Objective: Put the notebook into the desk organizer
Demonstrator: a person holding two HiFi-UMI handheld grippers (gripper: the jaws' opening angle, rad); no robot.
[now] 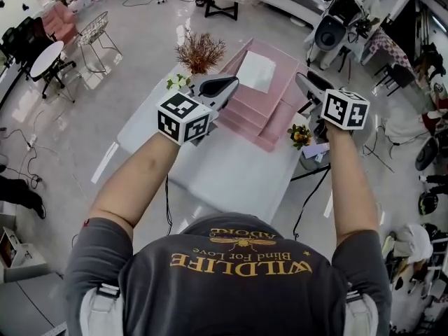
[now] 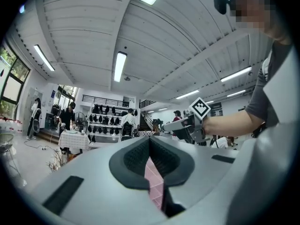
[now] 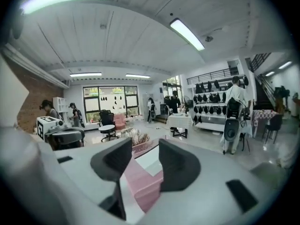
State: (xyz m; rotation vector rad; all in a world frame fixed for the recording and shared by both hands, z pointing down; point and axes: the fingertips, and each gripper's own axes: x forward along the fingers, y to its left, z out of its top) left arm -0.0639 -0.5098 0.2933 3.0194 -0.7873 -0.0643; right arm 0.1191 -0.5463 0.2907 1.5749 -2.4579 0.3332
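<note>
A pink stepped desk organizer (image 1: 262,110) stands at the far side of the white table (image 1: 231,173). A white notebook (image 1: 256,71) lies flat on its upper part. My left gripper (image 1: 227,84) hovers at the organizer's left edge with its pads together and nothing held; in the left gripper view (image 2: 150,142) only a sliver of pink organizer (image 2: 154,182) shows below the pads. My right gripper (image 1: 302,81) hangs at the organizer's right side. Its jaws (image 3: 145,146) stand apart, and the notebook (image 3: 151,159) and organizer (image 3: 140,184) show between them, untouched.
A dried brown plant (image 1: 199,51) and small white flowers (image 1: 178,81) stand at the table's far left. An orange flower pot (image 1: 299,135) sits near the right edge. On the floor to the left are a round table with chairs (image 1: 45,58).
</note>
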